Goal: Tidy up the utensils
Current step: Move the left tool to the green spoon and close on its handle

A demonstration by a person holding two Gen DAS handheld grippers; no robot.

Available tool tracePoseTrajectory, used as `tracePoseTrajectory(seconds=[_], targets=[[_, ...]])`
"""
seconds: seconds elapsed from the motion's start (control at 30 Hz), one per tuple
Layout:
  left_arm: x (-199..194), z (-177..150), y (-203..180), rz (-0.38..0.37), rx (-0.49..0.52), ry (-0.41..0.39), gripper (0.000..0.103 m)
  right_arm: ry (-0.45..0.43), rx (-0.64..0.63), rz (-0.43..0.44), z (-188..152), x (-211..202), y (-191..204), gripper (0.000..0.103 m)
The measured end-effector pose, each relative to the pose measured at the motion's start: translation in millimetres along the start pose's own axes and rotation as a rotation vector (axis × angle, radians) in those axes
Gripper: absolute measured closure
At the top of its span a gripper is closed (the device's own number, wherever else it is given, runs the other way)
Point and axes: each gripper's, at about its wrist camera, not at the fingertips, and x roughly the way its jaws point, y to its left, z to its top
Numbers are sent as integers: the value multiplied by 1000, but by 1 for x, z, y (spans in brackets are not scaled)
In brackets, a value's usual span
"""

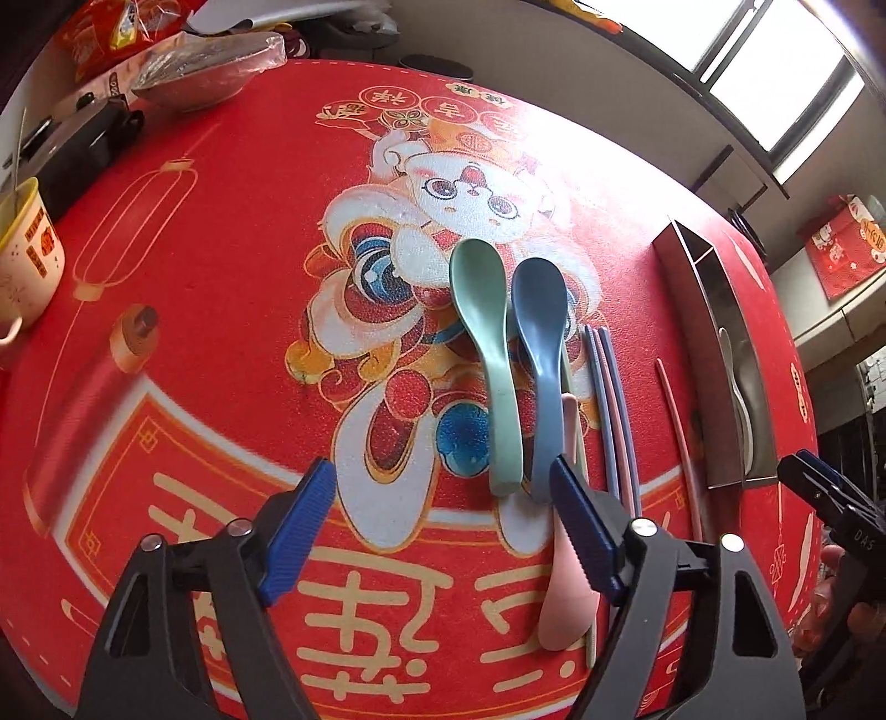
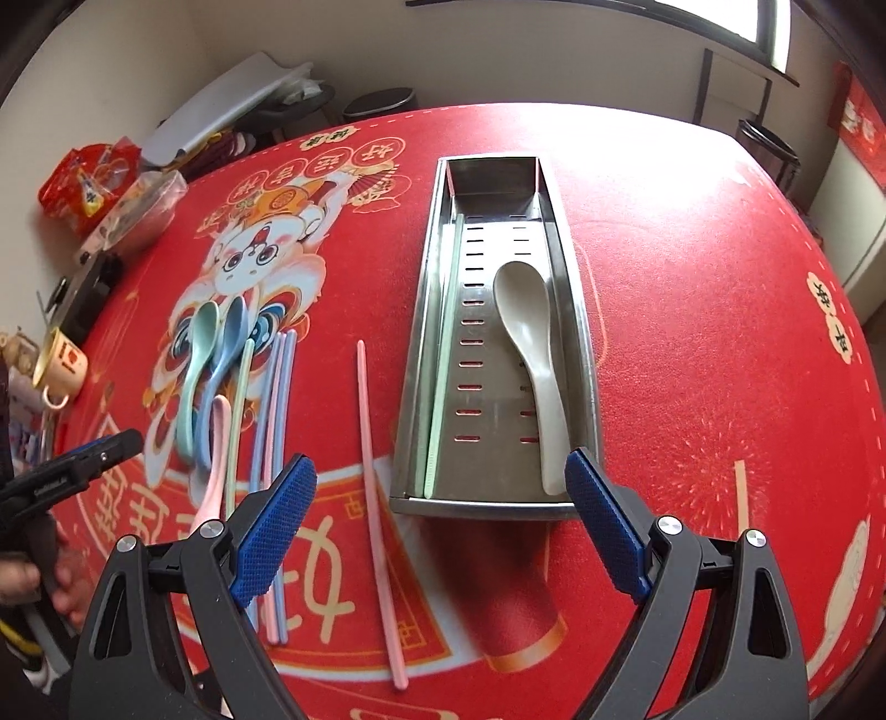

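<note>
A steel utensil tray [image 2: 576, 310] lies on the red tablecloth and holds a beige spoon [image 2: 529, 338] and a pale green chopstick [image 2: 443, 354]; it also shows at the right of the left wrist view [image 1: 714, 310]. A green spoon [image 1: 487, 354], a blue spoon [image 1: 545, 365], a pink spoon [image 1: 565, 581] and several chopsticks [image 1: 612, 410] lie left of it. A single pink chopstick [image 2: 374, 487] lies between them and the tray. My left gripper [image 1: 443, 526] is open above the spoon handles. My right gripper [image 2: 443, 531] is open and empty before the tray's near end.
A yellow-rimmed mug [image 1: 25, 260] stands at the table's left edge. A black box [image 1: 77, 149], a covered bowl [image 1: 205, 72] and snack bags [image 1: 111, 33] sit at the far left. The right gripper's tip shows in the left wrist view [image 1: 819, 487].
</note>
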Motion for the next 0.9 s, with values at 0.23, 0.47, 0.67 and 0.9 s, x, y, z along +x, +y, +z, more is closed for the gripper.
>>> tracePoseTrajectory(seconds=[0.23,0.47,0.67,0.9], targets=[[19,17,11,-105,-75,4,66,2,28,-27,-6,-8,-12,15],[37,27,15,-203,-152,28,75,-5,61,-59,-12,-15,-23,15],[47,26,19,-258,-190,47,83,-11,75,-72,-14,-19,-27,15],[52,26,12,-294,-174,61,84,-7,82,-75,-14,-18,-27,15]])
